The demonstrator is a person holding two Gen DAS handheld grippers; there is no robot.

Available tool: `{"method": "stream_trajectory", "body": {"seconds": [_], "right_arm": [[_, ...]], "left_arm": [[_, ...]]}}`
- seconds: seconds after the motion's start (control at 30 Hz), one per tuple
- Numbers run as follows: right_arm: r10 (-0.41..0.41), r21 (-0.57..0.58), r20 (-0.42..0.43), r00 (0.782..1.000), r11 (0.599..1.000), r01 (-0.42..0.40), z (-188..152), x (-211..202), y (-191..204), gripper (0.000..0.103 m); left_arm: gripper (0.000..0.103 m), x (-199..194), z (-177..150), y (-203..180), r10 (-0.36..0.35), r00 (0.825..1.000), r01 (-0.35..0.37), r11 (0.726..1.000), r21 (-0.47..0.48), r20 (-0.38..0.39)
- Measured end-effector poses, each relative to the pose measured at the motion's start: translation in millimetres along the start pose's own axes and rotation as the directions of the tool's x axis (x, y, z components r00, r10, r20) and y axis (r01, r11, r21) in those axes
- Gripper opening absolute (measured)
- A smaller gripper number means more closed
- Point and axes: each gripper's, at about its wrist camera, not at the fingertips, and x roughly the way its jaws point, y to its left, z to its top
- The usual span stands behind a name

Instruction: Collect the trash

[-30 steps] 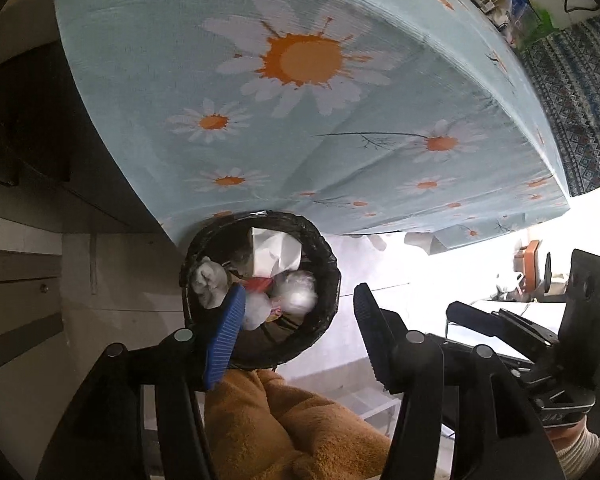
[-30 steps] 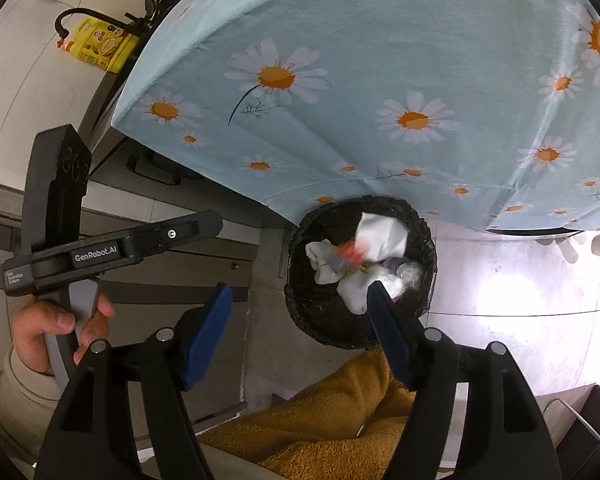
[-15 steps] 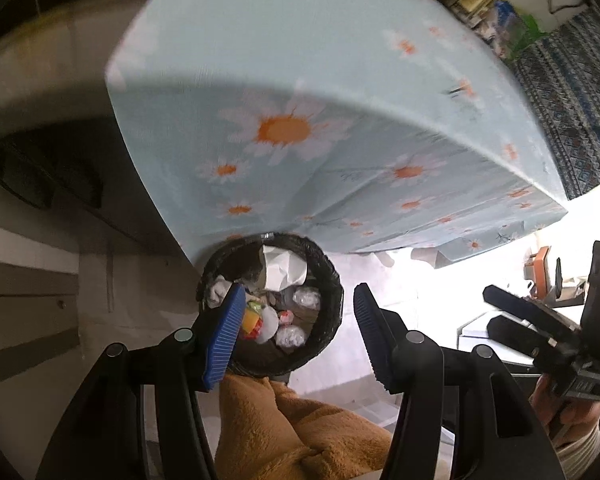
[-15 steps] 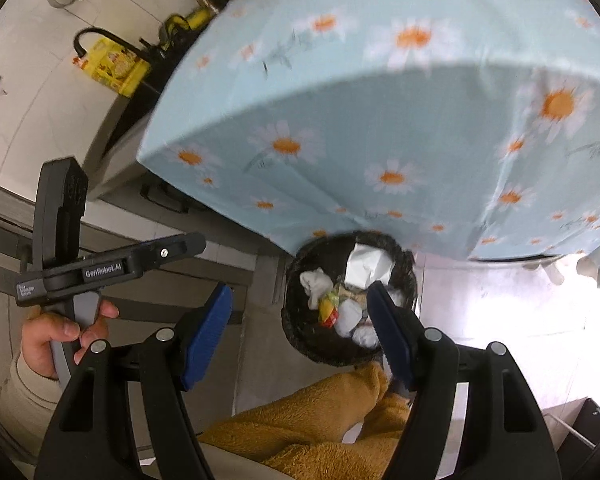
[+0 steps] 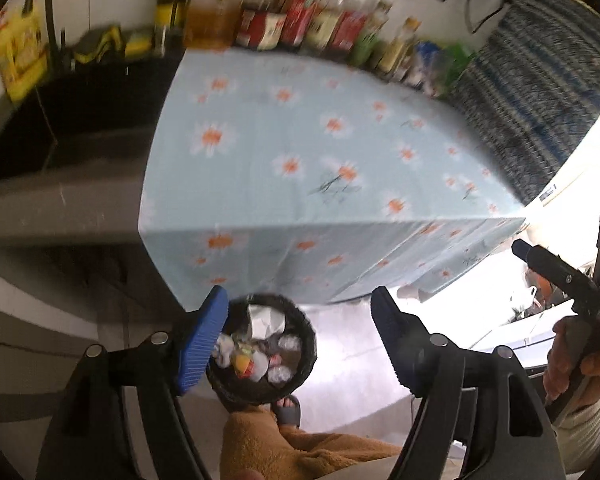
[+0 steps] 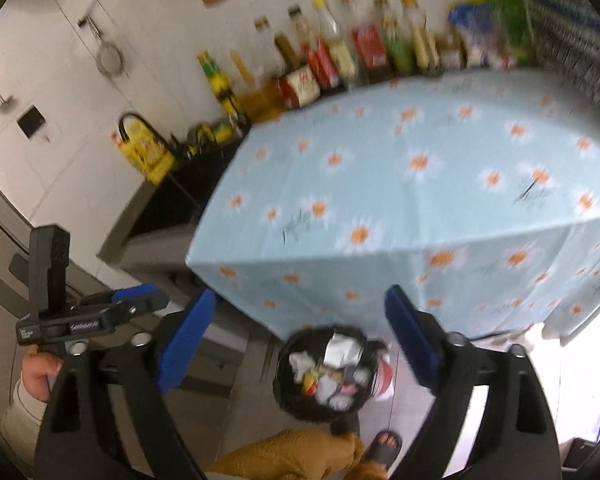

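Light: bright indoor, strongest from the lower right
Glare: floor (image 5: 352, 344) washed out white
Blur: bottles (image 6: 340, 60) and tablecloth (image 5: 300, 168) smeared
Edges: fisheye bending, dark corners

A round black-lined trash bin (image 5: 262, 354) stands upright on the pale tiled floor at the foot of the counter, just below the hanging edge of a daisy-print cloth. It is filled near its rim with collected trash (image 6: 328, 376): crumpled white tissues, a creased silvery-white wrapper leaning against the far wall, clear plastic wads and one small yellow-and-red scrap. Both views are motion-blurred, so finer details of the contents cannot be made out.
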Motion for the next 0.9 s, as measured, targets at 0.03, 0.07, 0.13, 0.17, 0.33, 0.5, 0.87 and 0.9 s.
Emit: {"method": "stream_trajectory", "body": {"seconds": [0.03, 0.07, 0.13, 0.17, 0.33, 0.5, 0.87, 0.9], "right_arm": [[-0.004, -0.010, 0.027, 1.000, 1.000, 0.005, 3, -11, 2, 0.092], [-0.006, -0.017, 0.048, 0.999, 1.000, 0.007, 6, -20, 3, 0.092], [-0.010, -0.028, 0.083, 0.997, 1.000, 0.013, 10, -36, 4, 0.098], [-0.010, -0.032, 0.098, 0.995, 0.999, 0.013, 12, -44, 4, 0.098], [-0.018, -0.046, 0.154, 0.988, 0.999, 0.026, 19, -78, 5, 0.098], [-0.017, -0.066, 0.187, 0.982, 0.997, 0.030, 22, -102, 2, 0.098], [-0.029, -0.060, 0.211, 0.977, 0.997, 0.042, 20, -128, -11, 0.098], [-0.030, -0.057, 0.219, 0.975, 0.997, 0.043, 20, -131, -12, 0.098]], "left_arm": [[0.072, -8, 2, -4, -0.002, 1.000, 0.002, 1.000, 0.007, 0.013], [0.073, -17, 3, -10, -0.003, 1.000, 0.003, 1.000, 0.013, 0.030], [0.081, -30, 5, -19, 0.000, 0.998, -0.001, 1.000, 0.023, 0.056], [0.084, -39, 7, -24, 0.004, 0.997, -0.007, 1.000, 0.029, 0.075], [0.093, -66, 9, -45, 0.017, 0.992, -0.023, 0.999, 0.046, 0.128], [0.096, -82, 6, -62, 0.011, 0.986, -0.020, 0.999, 0.050, 0.168], [0.096, -95, 1, -85, 0.040, 0.978, -0.056, 0.996, 0.073, 0.207], [0.096, -96, 2, -86, 0.042, 0.977, -0.059, 0.995, 0.074, 0.209]]}}
